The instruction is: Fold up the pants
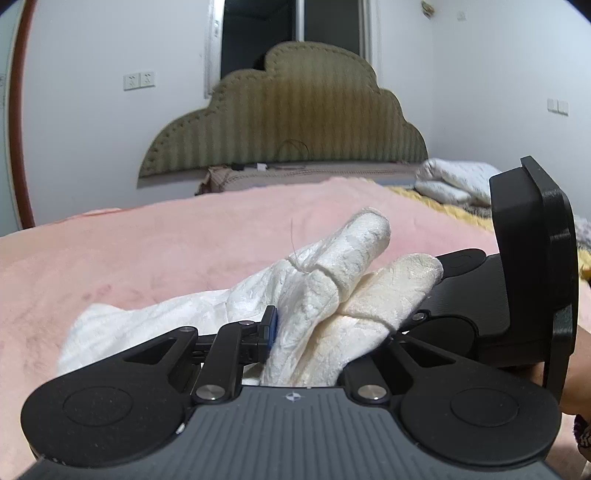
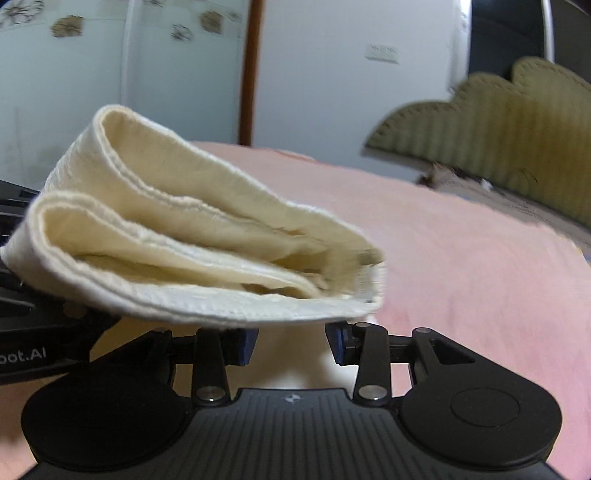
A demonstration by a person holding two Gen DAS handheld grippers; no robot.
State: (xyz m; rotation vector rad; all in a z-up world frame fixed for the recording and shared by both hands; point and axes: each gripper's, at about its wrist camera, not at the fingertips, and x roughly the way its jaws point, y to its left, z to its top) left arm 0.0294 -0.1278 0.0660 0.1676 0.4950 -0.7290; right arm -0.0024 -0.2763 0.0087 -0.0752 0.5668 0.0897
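The pants point(image 1: 317, 295) are cream-white textured cloth, bunched into thick folds over the pink bed. My left gripper point(image 1: 325, 328) is shut on this bunch. One blue pad shows at its left side and the other is hidden by cloth. Two rolled folds stick up past the jaws. In the right wrist view the pants point(image 2: 207, 236) appear as stacked hemmed layers lying across and above my right gripper point(image 2: 291, 341). Its blue pads stand apart and press on nothing, with pale cloth blurred behind the gap. The right gripper's black body point(image 1: 528, 266) sits close to the right of the left one.
A pink blanket point(image 1: 147, 251) covers the bed. An olive padded headboard point(image 1: 288, 122) stands against the far white wall, under a dark window point(image 1: 291, 22). A folded white quilt point(image 1: 454, 181) and a yellow cover lie at the far right. A hand point(image 1: 578, 373) holds the right gripper.
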